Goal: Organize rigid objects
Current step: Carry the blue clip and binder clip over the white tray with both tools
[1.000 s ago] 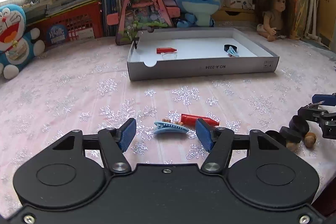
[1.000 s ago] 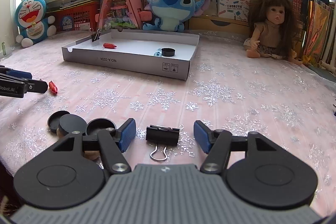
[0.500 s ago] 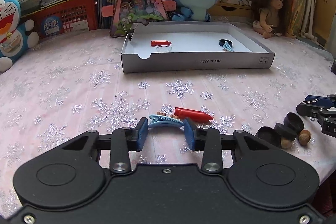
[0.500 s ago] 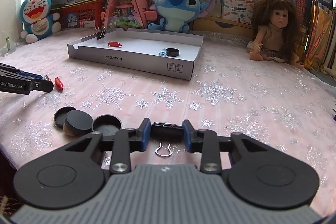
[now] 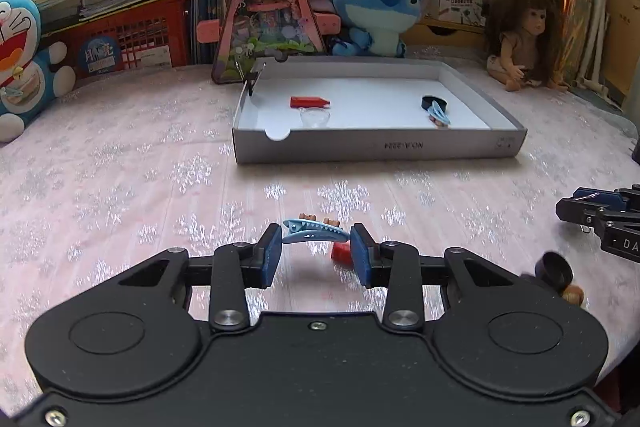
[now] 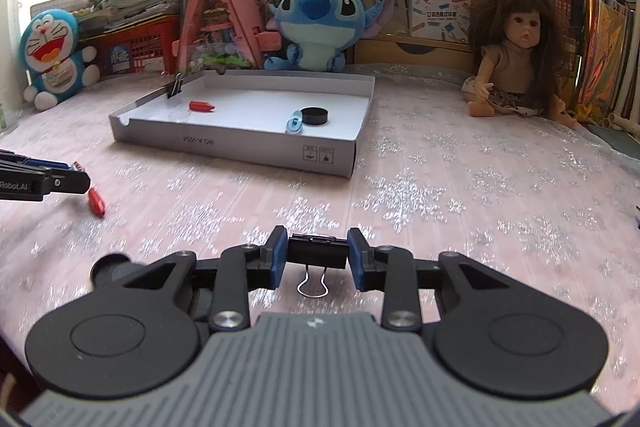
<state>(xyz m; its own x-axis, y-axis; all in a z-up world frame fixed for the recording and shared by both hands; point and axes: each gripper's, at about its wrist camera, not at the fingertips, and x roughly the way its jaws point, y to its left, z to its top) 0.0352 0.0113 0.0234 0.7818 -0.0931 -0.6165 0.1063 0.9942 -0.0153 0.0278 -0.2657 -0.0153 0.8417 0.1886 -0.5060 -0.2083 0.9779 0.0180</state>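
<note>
My left gripper (image 5: pixel 315 243) is shut on a blue hair clip (image 5: pixel 314 231) and holds it above the pink tablecloth. A red cap (image 5: pixel 341 253) lies under it, half hidden by the right finger. My right gripper (image 6: pixel 317 254) is shut on a black binder clip (image 6: pixel 317 253), lifted off the cloth, its wire handle hanging down. The grey cardboard tray (image 5: pixel 376 147) stands ahead and holds a red cap (image 5: pixel 309 102), a black lid (image 5: pixel 433 103), a blue hair clip (image 5: pixel 438 115) and a clear disc. The tray also shows in the right wrist view (image 6: pixel 240 143).
Black lids (image 5: pixel 554 269) and a brown nut (image 5: pixel 573 294) lie at the right of the left wrist view. A red cap (image 6: pixel 96 202) lies left in the right wrist view. Plush toys, a doll (image 6: pixel 516 55), books and a red basket line the back.
Both grippers closed from wide open onto their objects: left on the blue hair clip, right on the binder clip. Both have since lifted them off the cloth.
</note>
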